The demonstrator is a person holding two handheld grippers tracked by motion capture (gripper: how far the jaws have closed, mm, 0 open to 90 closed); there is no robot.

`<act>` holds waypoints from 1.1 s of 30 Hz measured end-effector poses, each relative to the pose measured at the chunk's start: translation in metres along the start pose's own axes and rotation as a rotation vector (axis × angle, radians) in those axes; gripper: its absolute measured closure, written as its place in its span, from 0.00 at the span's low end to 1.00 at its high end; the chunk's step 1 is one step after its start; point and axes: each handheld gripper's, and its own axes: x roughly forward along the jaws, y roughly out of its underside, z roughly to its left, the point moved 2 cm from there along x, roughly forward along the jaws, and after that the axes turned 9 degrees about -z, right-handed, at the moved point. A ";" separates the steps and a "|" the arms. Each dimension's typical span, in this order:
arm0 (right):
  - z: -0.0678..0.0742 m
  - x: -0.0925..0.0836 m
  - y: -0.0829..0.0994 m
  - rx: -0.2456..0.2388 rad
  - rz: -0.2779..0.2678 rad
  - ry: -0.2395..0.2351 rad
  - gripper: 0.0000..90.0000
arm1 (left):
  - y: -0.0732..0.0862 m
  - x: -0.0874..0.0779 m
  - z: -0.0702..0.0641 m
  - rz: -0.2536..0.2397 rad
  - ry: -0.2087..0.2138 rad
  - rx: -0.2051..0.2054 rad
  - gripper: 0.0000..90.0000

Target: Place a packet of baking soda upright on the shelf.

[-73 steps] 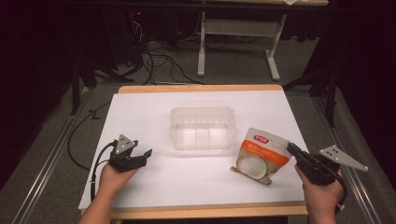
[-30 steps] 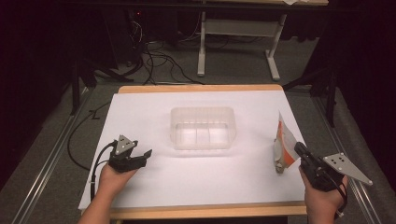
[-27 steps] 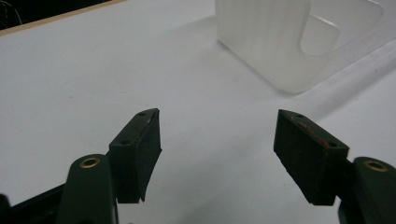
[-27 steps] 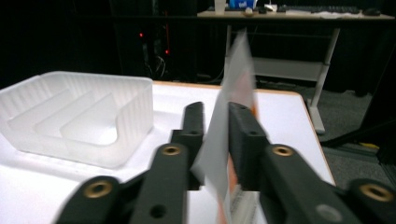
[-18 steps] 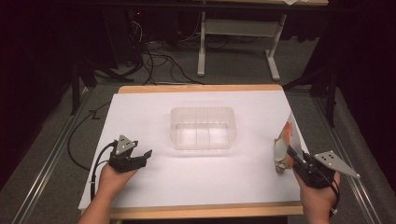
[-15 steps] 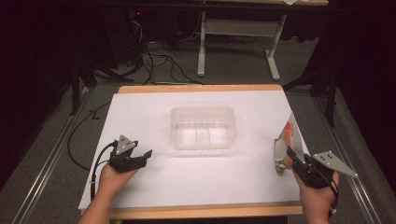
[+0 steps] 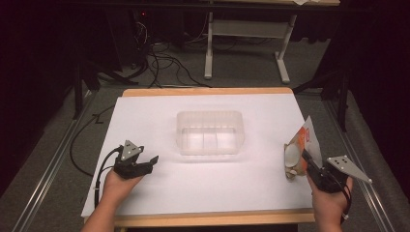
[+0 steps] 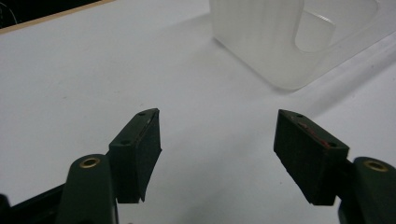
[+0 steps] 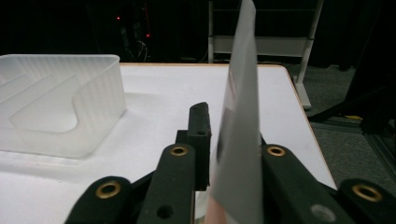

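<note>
An orange and white snack packet [image 7: 300, 147] stands up on edge at the table's right side, with my right gripper [image 7: 308, 159] shut on its near edge. In the right gripper view the packet [image 9: 242, 112] runs edge-on between the two jaws, and my right gripper [image 9: 229, 140] is clamped on it. A clear plastic container [image 7: 209, 132] sits in the middle of the table and looks empty. My left gripper [image 7: 151, 160] rests on the table at the left, open, its jaws pointing toward the container. In the left gripper view, nothing lies between the jaws of my left gripper [image 8: 217, 140].
The table [image 7: 145, 113] is covered in white, with a wooden rim at the far and near edges. The container [image 8: 280, 42] stands a short way beyond the left jaws. Beyond the table, cables [image 7: 159, 63] and a white desk frame [image 7: 246, 34] are on the floor.
The packet lay flat on the table earlier. My right gripper has shut on its edge, tipped it upright and drawn it slightly right. My left gripper has not moved.
</note>
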 end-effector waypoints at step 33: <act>0.004 -0.002 -0.018 -0.035 -0.032 0.003 1.00 | 0.000 0.001 -0.001 -0.007 -0.002 0.003 0.36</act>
